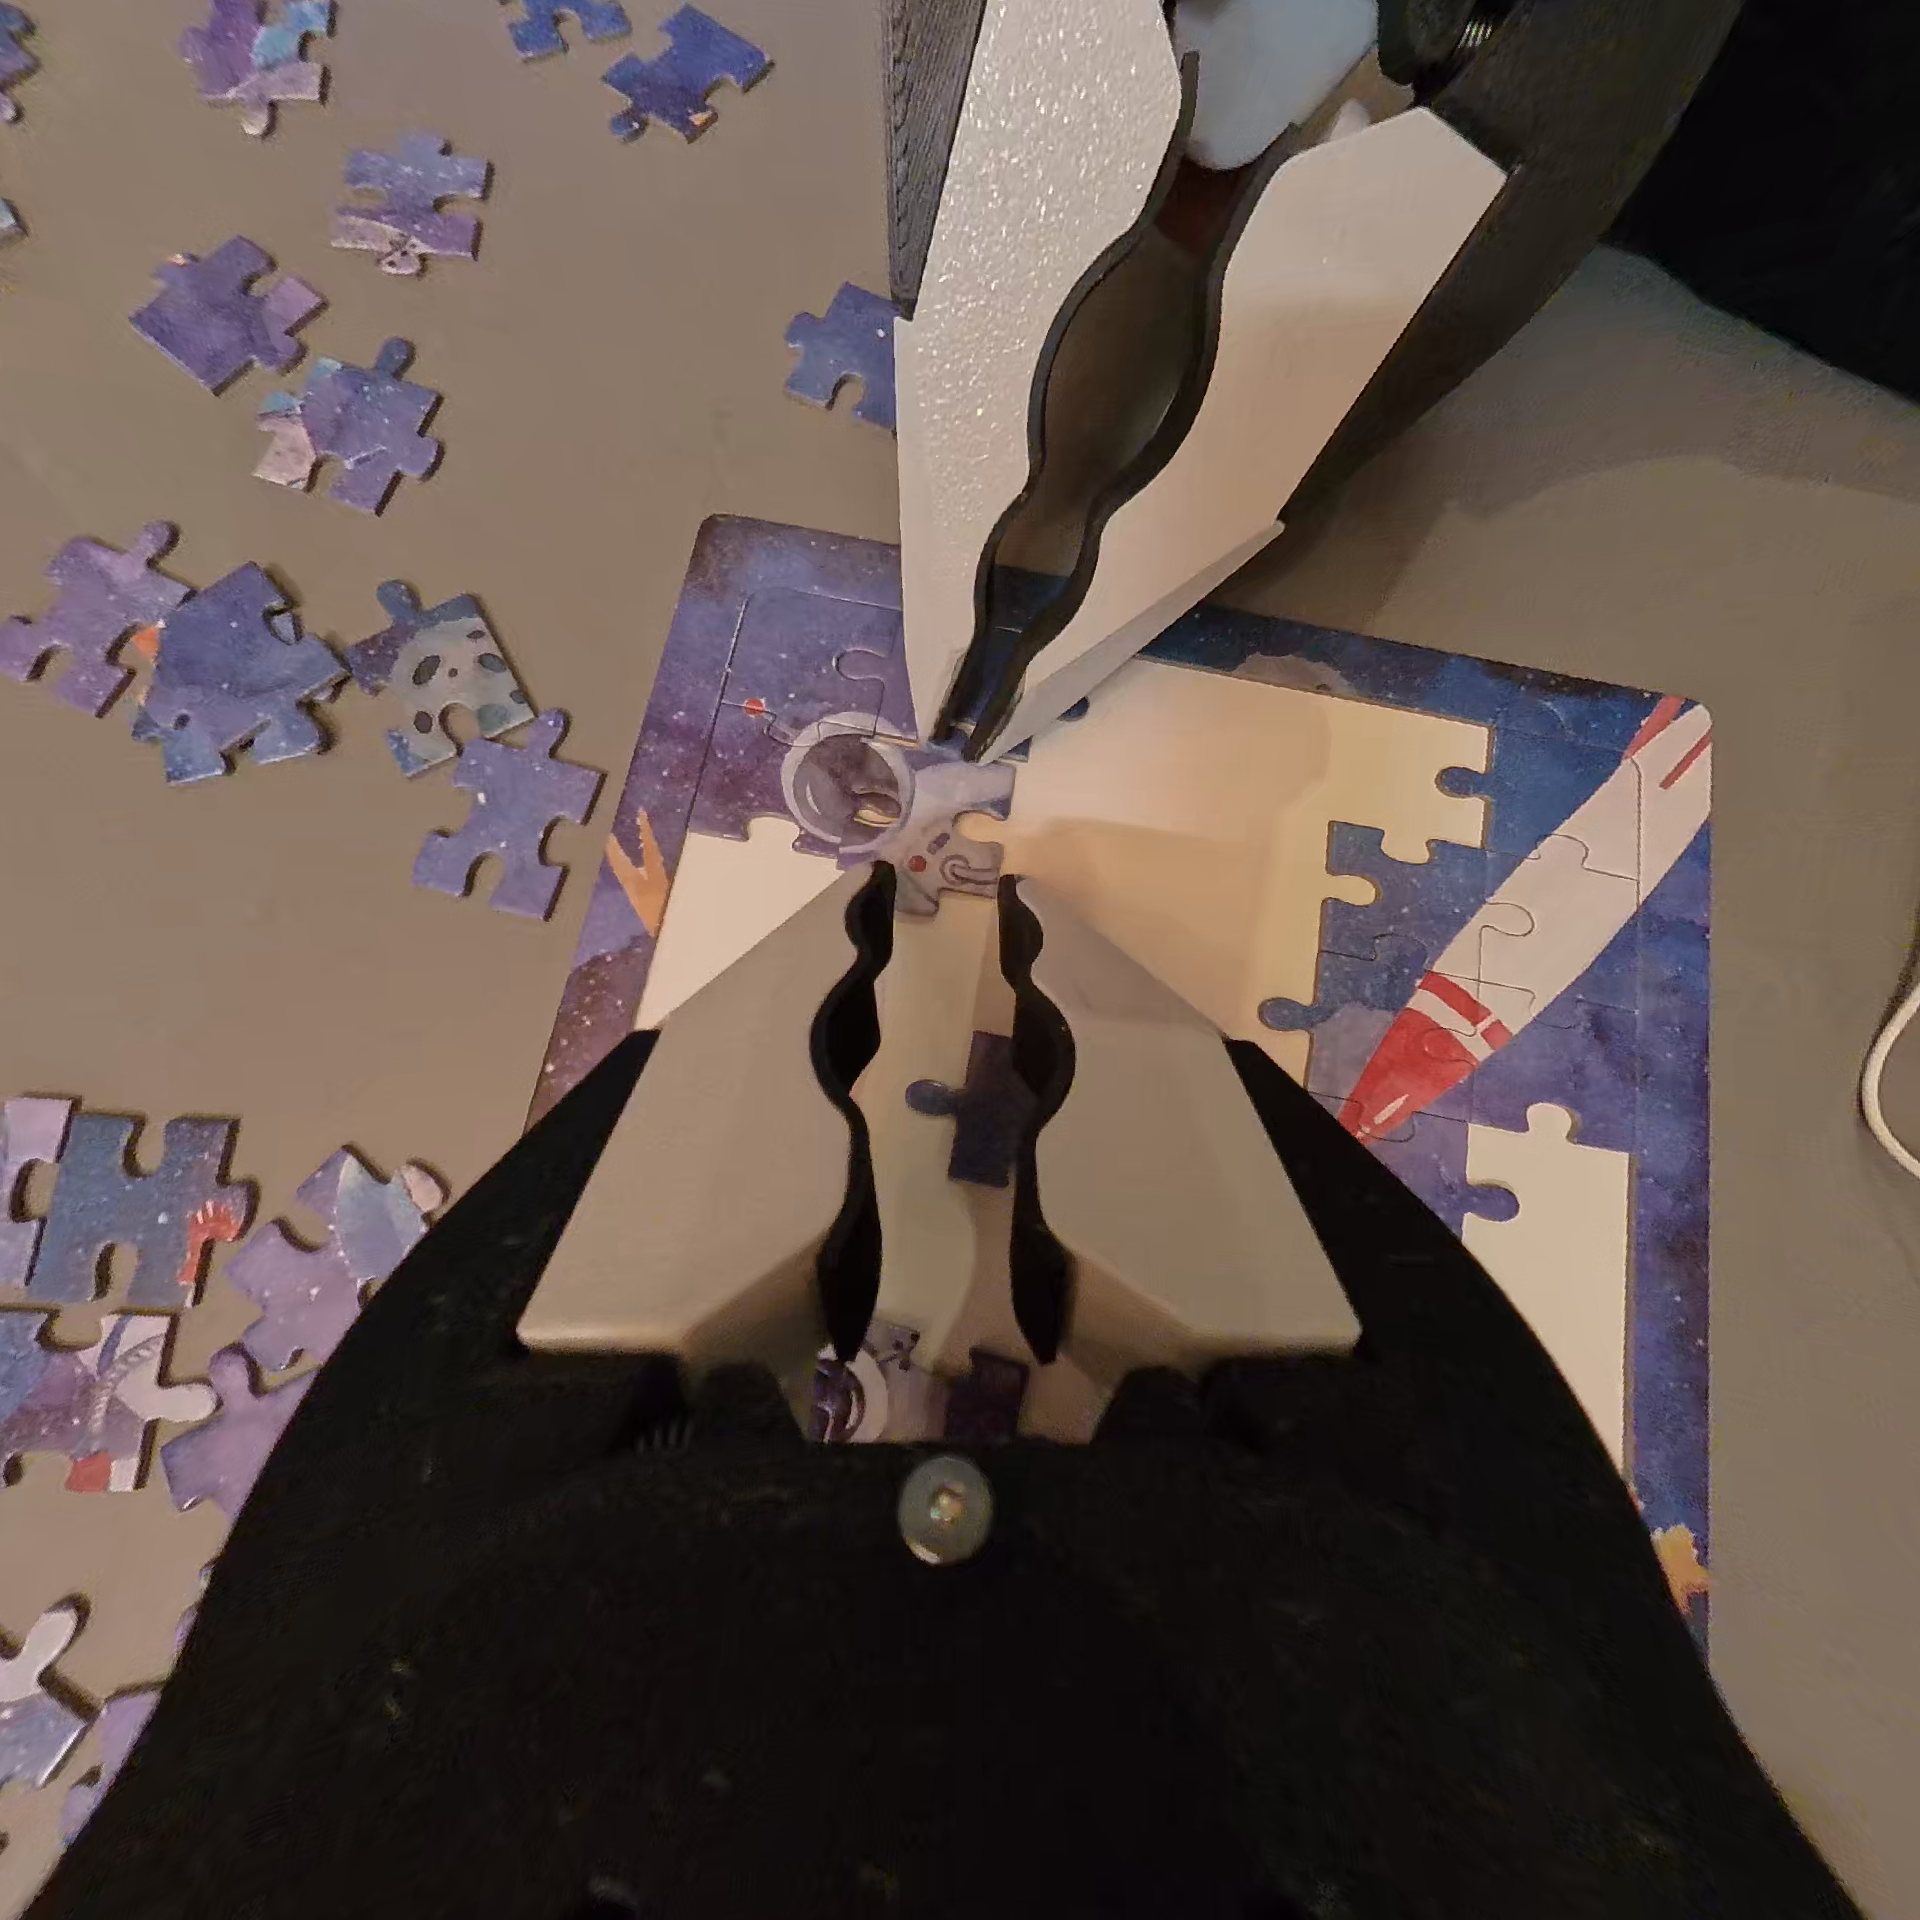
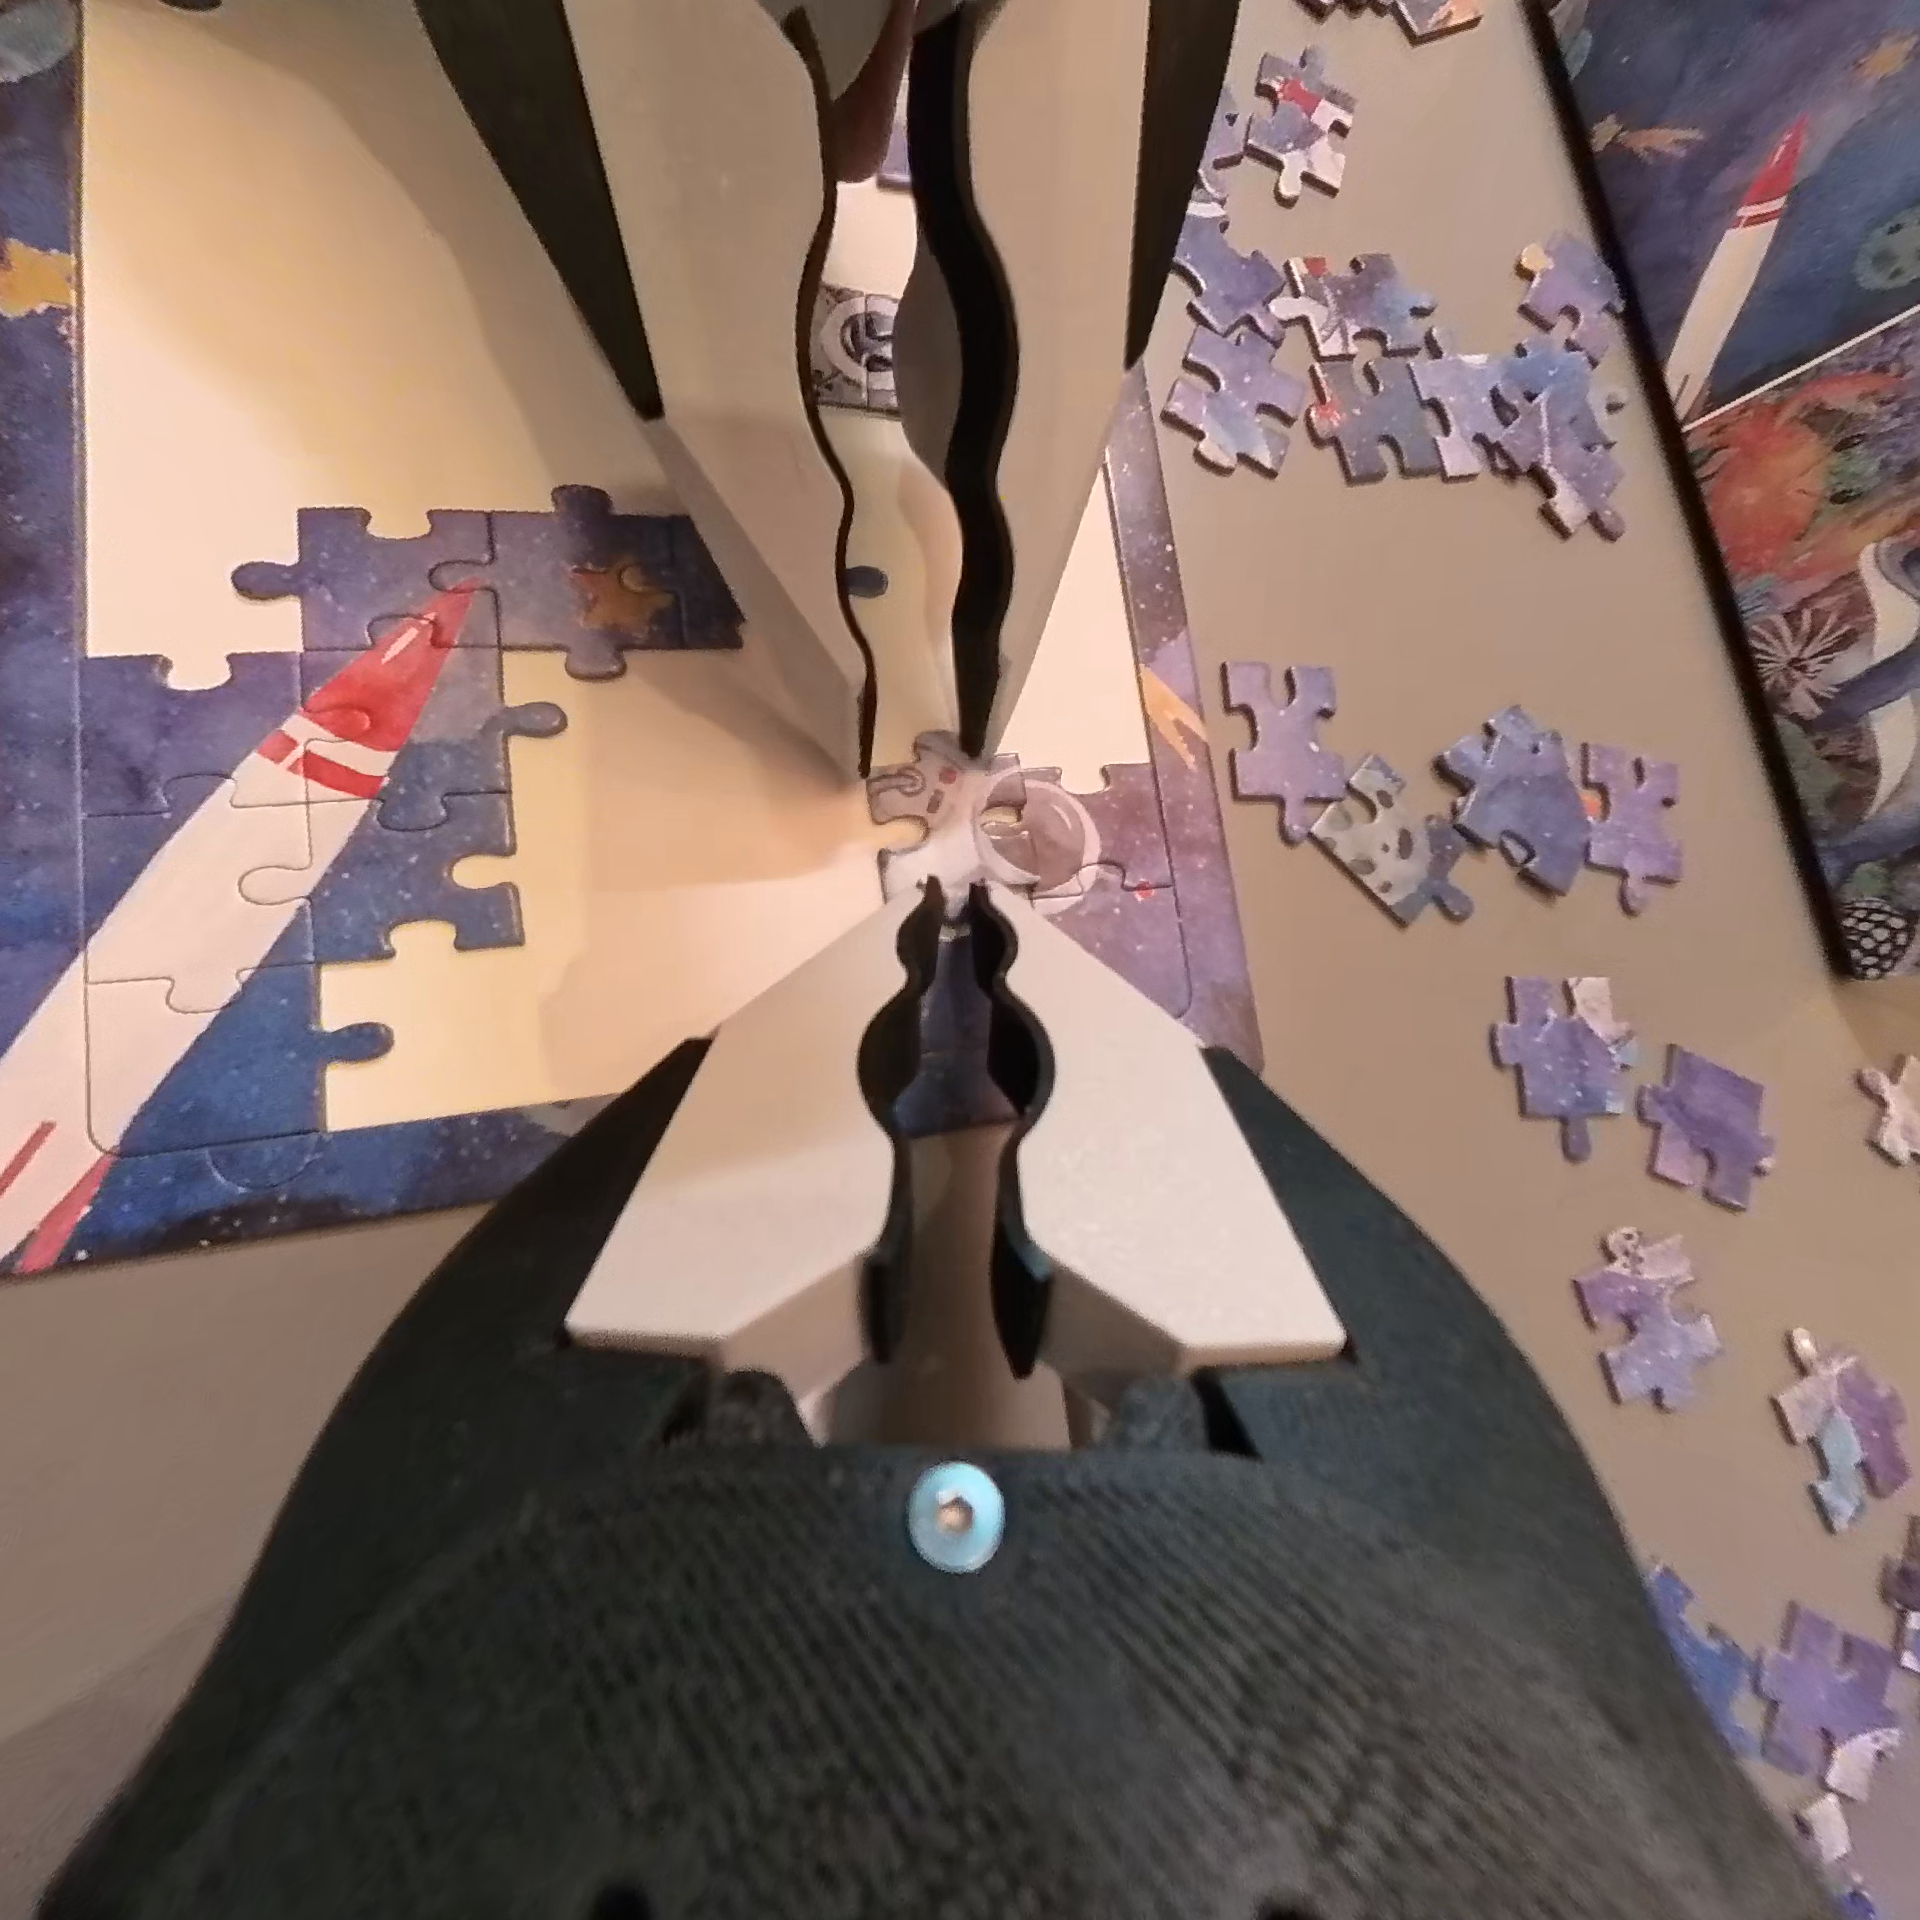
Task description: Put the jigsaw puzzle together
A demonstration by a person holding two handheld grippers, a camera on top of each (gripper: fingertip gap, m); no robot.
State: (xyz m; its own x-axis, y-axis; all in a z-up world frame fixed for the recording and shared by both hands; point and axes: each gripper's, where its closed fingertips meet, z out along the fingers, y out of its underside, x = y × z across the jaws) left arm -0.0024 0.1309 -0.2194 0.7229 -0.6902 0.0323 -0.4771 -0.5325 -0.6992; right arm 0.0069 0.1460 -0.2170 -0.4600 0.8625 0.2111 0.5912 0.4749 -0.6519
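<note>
Astronaut piece point(image 1: 914, 831) lying in puzzle tray point(image 1: 1143, 769) on surface. We are seeing left tool point(image 1: 948, 883) narrowly parted, straddling its tab; right tool point(image 2: 951, 896) nearly closed, tips touching its far edge.

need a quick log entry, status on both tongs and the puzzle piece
Left tongs open, straddling astronaut piece. Right tongs nearly shut at its opposite edge. Puzzle tray part-filled.
</note>
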